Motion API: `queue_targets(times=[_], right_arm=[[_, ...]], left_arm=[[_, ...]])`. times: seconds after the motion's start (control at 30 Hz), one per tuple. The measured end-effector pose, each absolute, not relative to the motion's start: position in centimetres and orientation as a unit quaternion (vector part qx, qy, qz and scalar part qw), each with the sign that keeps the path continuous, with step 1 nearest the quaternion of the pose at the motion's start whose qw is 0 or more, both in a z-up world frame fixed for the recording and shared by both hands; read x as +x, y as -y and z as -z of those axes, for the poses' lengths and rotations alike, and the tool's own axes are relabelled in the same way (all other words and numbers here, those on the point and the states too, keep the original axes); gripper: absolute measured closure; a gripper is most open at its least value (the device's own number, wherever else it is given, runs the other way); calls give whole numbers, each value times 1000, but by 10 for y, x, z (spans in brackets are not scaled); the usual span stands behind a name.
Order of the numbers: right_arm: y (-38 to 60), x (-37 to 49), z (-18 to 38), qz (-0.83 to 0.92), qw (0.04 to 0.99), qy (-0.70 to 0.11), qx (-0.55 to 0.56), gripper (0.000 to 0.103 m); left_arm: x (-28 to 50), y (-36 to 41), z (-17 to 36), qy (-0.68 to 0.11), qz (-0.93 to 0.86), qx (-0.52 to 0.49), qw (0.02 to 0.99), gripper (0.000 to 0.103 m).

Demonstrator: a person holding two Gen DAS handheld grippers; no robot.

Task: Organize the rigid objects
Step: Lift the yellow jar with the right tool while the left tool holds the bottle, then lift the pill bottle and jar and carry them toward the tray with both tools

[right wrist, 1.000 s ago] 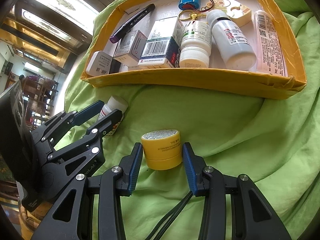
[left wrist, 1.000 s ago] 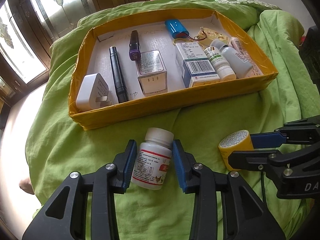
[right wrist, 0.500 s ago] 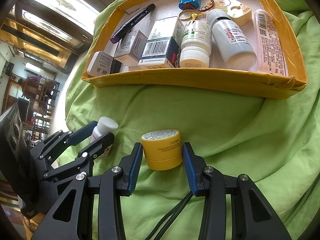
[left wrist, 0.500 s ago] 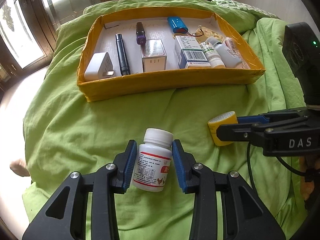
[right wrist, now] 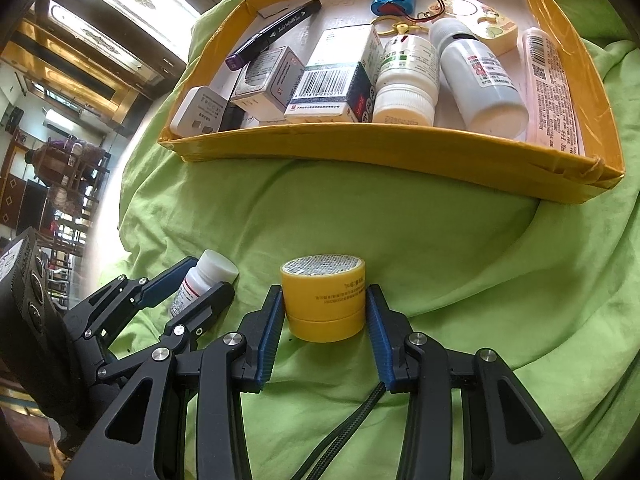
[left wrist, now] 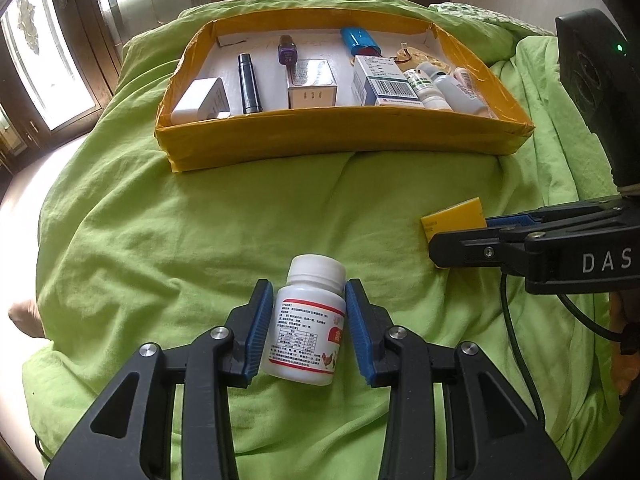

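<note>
My left gripper (left wrist: 309, 308) is shut on a white pill bottle (left wrist: 306, 334) with a red-banded label and holds it above the green bedspread; it also shows in the right wrist view (right wrist: 202, 284). My right gripper (right wrist: 323, 312) is shut on a yellow round jar (right wrist: 323, 302) with a foil top; the jar shows in the left wrist view (left wrist: 454, 220) at the right. A yellow cardboard box (left wrist: 340, 136) lies ahead on the bed, holding several items.
In the box (right wrist: 400, 148) lie a white charger (left wrist: 200, 100), a black tube (left wrist: 249, 82), a purple marker (left wrist: 287, 49), small cartons (left wrist: 312, 84), a blue battery (left wrist: 358, 40) and white bottles (right wrist: 408, 80). Windows stand behind the bed.
My left gripper has pulled back from the box and lifted with the pill bottle in it. My right gripper and the yellow jar have barely moved.
</note>
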State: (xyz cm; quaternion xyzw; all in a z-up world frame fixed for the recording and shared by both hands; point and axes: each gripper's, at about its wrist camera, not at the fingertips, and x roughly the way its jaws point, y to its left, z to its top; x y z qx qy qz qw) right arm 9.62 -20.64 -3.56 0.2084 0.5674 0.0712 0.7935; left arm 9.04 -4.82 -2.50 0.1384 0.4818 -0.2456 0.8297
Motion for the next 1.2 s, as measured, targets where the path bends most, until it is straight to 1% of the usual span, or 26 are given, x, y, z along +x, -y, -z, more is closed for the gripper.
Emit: queue_targets(times=[0.23,0.43,0.83,1.2], right_arm=[[202,96,36,-68,796,-567,199,67],[201,96,35,-67,798,-564,201,67],[209,94,31,-67,799,-561,205,67],[213,92,24,-66,805,-552,205,67]], left_arm=[[88,49,27,-479,244,146,831,68],[92,51,32,-494,239,140,824,66],[96,47,34,-499,237,129,823,66],[89,46,29,-484,218,140,836,67]])
